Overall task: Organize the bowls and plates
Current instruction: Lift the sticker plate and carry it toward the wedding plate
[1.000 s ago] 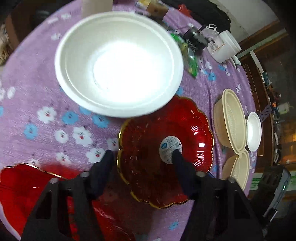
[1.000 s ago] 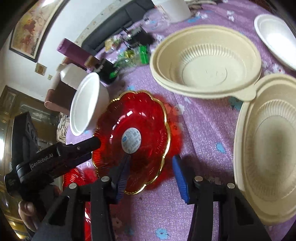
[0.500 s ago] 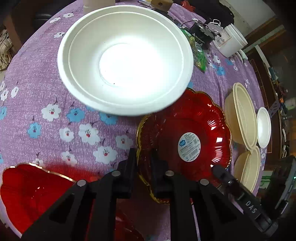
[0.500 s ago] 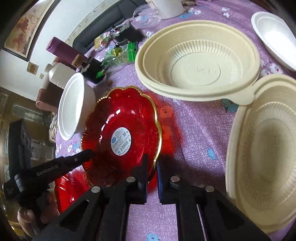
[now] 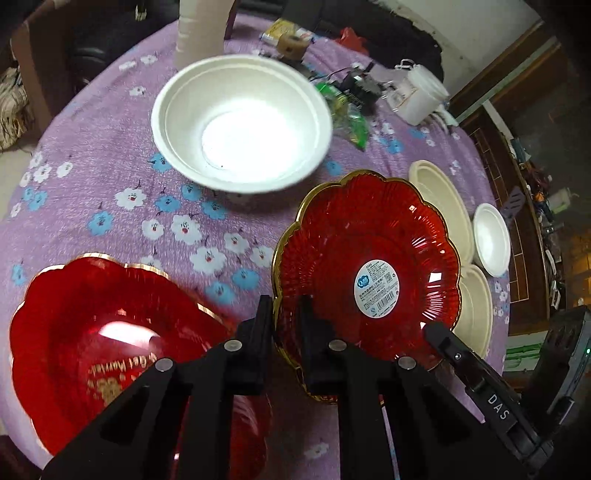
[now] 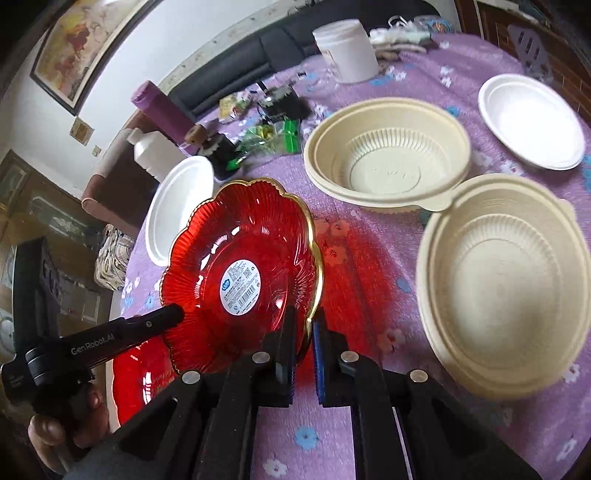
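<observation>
A red scalloped plate (image 5: 369, 266) with a gold rim and a white sticker is lifted off the purple cloth, tilted. My left gripper (image 5: 286, 306) is shut on its near rim. My right gripper (image 6: 303, 321) is shut on the opposite rim of the same plate (image 6: 240, 266); its finger also shows in the left wrist view (image 5: 454, 350). A second red plate (image 5: 103, 325) lies at lower left on the table. A large white bowl (image 5: 240, 125) sits beyond. Two beige bowls (image 6: 388, 155) (image 6: 502, 280) and a small white plate (image 6: 532, 118) lie to the right.
The round table has a purple flowered cloth (image 5: 110, 155). At its far side stand a white jar (image 6: 347, 48), a purple cylinder (image 6: 162, 107), green packets (image 5: 347, 114) and small clutter. A white tube (image 5: 203, 29) stands behind the white bowl.
Both grippers closed on opposite rims of the red plate and raised it. The views pulled back from the white bowl, and the second red plate came further into view.
</observation>
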Tool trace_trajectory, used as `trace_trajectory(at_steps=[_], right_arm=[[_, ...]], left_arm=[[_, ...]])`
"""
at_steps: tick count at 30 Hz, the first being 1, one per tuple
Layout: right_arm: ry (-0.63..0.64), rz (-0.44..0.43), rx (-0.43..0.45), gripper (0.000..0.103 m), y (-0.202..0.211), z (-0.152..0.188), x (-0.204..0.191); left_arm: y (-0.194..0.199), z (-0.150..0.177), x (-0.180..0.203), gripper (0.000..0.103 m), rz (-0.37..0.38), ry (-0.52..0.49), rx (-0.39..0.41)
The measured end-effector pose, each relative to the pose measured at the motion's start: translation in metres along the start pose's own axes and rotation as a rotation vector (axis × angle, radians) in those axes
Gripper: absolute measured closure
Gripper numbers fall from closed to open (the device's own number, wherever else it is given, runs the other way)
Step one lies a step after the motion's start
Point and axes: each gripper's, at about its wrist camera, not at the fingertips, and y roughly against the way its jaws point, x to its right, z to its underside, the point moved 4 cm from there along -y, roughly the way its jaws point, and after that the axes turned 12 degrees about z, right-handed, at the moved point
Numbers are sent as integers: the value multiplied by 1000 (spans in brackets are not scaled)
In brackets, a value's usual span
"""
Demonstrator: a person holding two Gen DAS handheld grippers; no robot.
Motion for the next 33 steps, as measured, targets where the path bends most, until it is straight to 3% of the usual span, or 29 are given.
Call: trace_trajectory(at_steps=[18,33], right_arm=[[27,-37,102,95,52,51,41],[56,-29,129,95,63,61,40]], left_arm=[[21,71,53,92,-59,-136,168],[26,92,56,92,-80,-158,204]])
